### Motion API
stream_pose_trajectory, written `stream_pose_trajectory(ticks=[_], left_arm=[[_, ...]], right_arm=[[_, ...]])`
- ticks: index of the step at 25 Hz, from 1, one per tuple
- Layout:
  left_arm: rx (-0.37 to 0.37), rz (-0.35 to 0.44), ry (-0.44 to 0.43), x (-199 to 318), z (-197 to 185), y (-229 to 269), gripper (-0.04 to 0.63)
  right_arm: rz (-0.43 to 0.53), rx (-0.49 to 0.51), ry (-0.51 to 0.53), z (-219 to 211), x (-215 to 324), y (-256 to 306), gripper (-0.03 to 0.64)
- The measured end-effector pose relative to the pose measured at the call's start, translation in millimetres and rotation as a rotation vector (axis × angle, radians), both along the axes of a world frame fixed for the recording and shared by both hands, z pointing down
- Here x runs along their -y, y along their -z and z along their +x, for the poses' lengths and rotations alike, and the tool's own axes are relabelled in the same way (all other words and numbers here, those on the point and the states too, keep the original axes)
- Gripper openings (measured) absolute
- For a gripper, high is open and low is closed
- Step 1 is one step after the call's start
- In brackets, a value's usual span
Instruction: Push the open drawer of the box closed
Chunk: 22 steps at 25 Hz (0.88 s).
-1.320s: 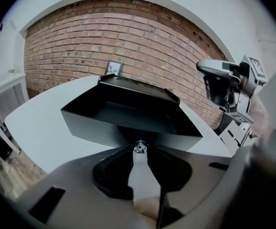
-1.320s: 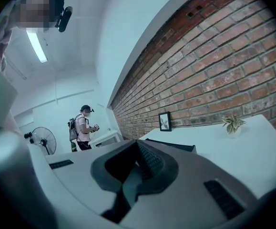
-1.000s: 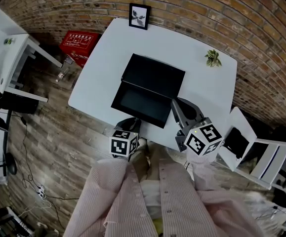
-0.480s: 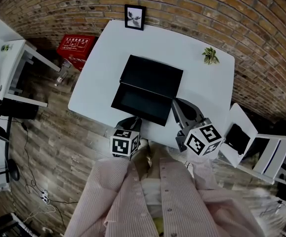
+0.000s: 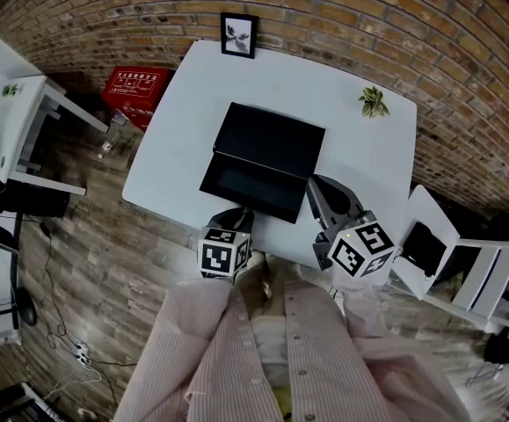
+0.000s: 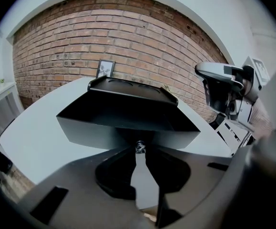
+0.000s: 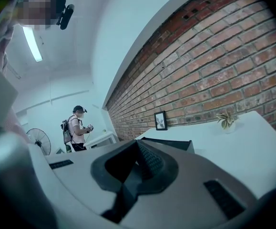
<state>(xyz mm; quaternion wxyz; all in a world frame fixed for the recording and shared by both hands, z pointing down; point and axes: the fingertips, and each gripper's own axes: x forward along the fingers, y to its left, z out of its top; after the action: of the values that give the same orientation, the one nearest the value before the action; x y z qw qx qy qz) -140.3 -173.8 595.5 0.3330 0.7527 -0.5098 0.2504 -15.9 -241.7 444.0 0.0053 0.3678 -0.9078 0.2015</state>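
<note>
A black box [image 5: 272, 137] sits mid-table on the white table [image 5: 175, 130], its drawer [image 5: 250, 183] pulled out toward me. In the left gripper view the drawer front [image 6: 104, 130] fills the middle, with a small shiny knob [image 6: 138, 147] at its lower edge. My left gripper [image 5: 235, 220] is at the drawer front, its tips [image 6: 138, 150] shut on that knob. My right gripper [image 5: 320, 187] hovers over the table just right of the drawer's front corner, jaws shut and holding nothing [image 7: 138, 146]. It also shows at the right of the left gripper view [image 6: 221, 87].
A framed picture [image 5: 238, 33] leans on the brick wall at the table's back edge. A small potted plant [image 5: 374, 101] stands at the back right. On the floor are a red crate [image 5: 137, 86], a white desk [image 5: 25, 121] and a white shelf unit [image 5: 452, 262]. A person [image 7: 76, 128] stands far off.
</note>
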Motion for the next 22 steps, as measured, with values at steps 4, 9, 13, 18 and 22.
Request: stream_pose_trajectory(ticks=[4, 9, 13, 18, 22], left_arm=[[0.001, -0.004, -0.01, 4.0, 2.9, -0.9, 0.06], [0.003, -0.007, -0.019, 8.8, 5.0, -0.9, 0.06], [0.006, -0.007, -0.024, 13.0, 5.8, -1.3, 0.06], [0.009, -0.01, -0.03, 17.8, 6.0, -0.6, 0.06], [0.009, -0.01, -0.029, 21.8, 6.8, -1.1, 0.06]], right_arm=[[0.005, 0.003, -0.001, -0.1, 3.1, 0.4, 0.003], [0.01, 0.006, -0.008, 2.8, 6.7, 2.1, 0.003], [0.013, 0.008, -0.014, 4.1, 9.2, 2.5, 0.003], [0.013, 0.009, -0.022, 5.5, 12.6, 3.6, 0.003], [0.011, 0.01, -0.031, 8.0, 14.9, 3.4, 0.003]])
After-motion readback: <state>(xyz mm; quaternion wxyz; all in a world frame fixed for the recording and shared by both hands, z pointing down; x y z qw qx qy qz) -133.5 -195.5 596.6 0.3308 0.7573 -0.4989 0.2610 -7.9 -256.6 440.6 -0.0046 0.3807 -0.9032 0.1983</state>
